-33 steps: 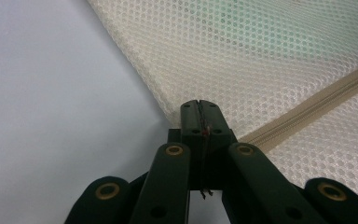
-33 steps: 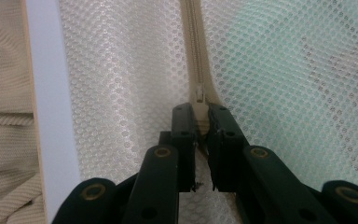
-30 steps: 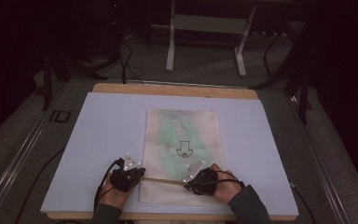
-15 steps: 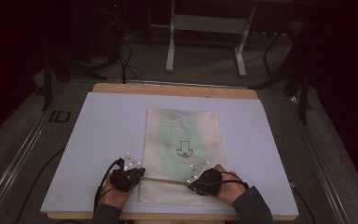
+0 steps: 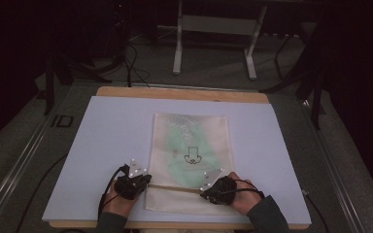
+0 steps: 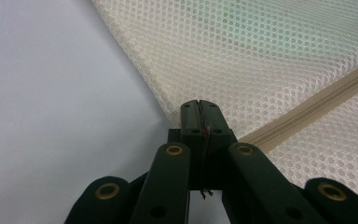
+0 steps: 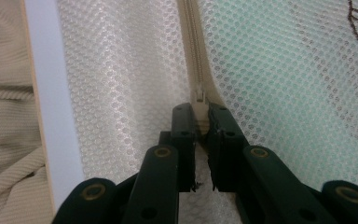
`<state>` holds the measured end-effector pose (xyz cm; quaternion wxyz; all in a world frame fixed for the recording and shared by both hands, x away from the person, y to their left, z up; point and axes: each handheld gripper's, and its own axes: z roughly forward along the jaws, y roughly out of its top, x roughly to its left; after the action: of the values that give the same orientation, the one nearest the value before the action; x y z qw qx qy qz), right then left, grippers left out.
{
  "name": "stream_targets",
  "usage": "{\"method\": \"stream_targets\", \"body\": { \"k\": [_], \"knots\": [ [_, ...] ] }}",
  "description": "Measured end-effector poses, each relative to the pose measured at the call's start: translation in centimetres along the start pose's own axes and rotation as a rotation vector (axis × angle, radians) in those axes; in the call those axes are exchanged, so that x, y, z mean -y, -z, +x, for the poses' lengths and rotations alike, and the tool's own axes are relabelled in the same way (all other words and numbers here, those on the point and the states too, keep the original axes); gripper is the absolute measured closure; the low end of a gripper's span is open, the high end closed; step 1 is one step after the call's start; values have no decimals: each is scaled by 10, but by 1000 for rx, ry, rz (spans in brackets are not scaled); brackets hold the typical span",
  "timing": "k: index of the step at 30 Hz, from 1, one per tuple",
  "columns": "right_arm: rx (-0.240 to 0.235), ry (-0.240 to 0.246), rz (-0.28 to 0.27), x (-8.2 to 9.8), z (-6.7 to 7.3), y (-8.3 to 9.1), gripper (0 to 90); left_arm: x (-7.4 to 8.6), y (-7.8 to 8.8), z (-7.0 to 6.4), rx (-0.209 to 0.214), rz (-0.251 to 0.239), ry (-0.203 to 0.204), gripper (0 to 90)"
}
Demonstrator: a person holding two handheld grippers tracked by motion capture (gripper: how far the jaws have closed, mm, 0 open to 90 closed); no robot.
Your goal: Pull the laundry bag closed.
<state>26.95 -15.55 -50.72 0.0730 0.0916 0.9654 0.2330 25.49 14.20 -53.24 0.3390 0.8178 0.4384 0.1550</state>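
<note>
A cream mesh pouch (image 5: 192, 141) lies flat on the pale mat, with something green inside and a small dark drawing (image 5: 191, 156) on its front. A beige zipper (image 5: 175, 187) runs across its near end. My left gripper (image 5: 147, 180) is at the pouch's left edge, where the zipper ends. In the left gripper view its jaws are pressed together (image 6: 199, 110) on the mesh edge (image 6: 177, 109). My right gripper (image 5: 204, 191) sits on the zipper line, right of the middle. In the right gripper view its jaws clamp (image 7: 200, 117) the zipper pull (image 7: 199, 97).
The pale mat (image 5: 102, 145) covers a wooden table (image 5: 175, 92). Cables (image 5: 108, 194) trail from both grippers toward the near edge. A sleeve (image 7: 4, 116) lies just past the mat's near edge. Metal table legs (image 5: 177, 43) and floor cables stand beyond the far side.
The right gripper has shifted slightly to the right along the zipper line. The left gripper has stayed where it was at the pouch's left edge.
</note>
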Motion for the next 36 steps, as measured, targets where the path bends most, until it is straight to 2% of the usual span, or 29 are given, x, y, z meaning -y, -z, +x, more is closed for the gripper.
{"method": "stream_targets", "body": {
  "k": [36],
  "knots": [
    [15, -34, 9, 21, -4, 14, 822, 0, 0, 0, 0, 0, 3, 892]
  ]
}}
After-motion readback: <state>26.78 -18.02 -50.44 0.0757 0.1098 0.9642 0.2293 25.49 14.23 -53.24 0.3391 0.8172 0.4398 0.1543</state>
